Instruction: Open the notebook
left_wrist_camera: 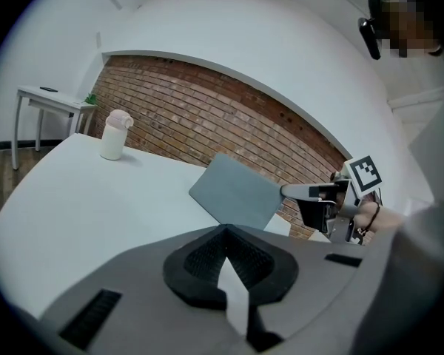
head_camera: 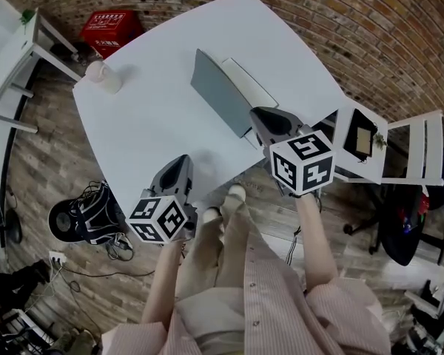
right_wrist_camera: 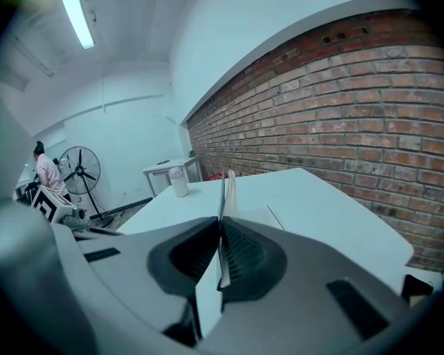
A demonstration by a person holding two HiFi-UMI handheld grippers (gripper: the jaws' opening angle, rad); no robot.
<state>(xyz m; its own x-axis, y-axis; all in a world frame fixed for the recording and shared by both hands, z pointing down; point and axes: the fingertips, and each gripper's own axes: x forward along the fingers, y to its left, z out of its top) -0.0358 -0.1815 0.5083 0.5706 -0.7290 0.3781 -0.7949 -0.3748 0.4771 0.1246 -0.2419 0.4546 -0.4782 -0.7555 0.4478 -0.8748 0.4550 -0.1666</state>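
Both sets of jaws are clenched: my right gripper (head_camera: 262, 115) grips the notebook (head_camera: 220, 91) by its lifted cover at frame centre; my left gripper (head_camera: 183, 160), empty, hovers over the worktop (head_camera: 144, 128) at lower left.

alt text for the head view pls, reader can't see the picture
From above, the right hand-held gripper pinches the notebook's grey cover and holds it tilted up off the pages on a white table. The left hand-held gripper is shut and empty by the table's near edge; a pale cup stands at the far left corner.
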